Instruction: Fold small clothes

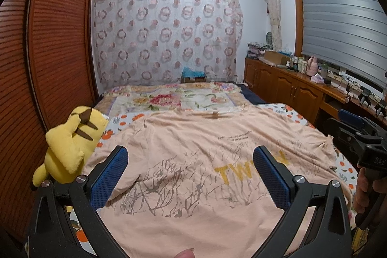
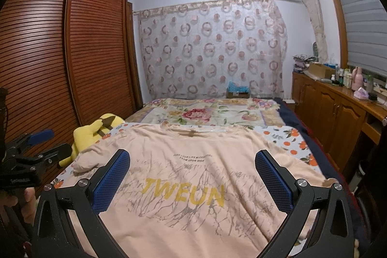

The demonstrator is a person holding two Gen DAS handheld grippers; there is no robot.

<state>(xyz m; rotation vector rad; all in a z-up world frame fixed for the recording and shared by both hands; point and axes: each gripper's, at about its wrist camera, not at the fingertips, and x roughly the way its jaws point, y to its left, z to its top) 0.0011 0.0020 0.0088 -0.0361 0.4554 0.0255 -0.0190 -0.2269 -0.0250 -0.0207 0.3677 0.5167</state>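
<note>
Your left gripper's right finger [image 1: 271, 175] covers the end of the T-shirt's [image 1: 193, 149] yellow word, the small print above it is too tiny to read, and the hem runs off the bottom edge.

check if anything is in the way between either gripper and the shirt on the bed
Nothing visible. The shirt lies flat just ahead of the open left gripper and open right gripper. The yellow plush toy sits off its left edge.

Both tools are held up side by side — the left tool [image 1: 191, 175] and the right tool [image 2: 192, 179] wide open, holding nothing.
</note>
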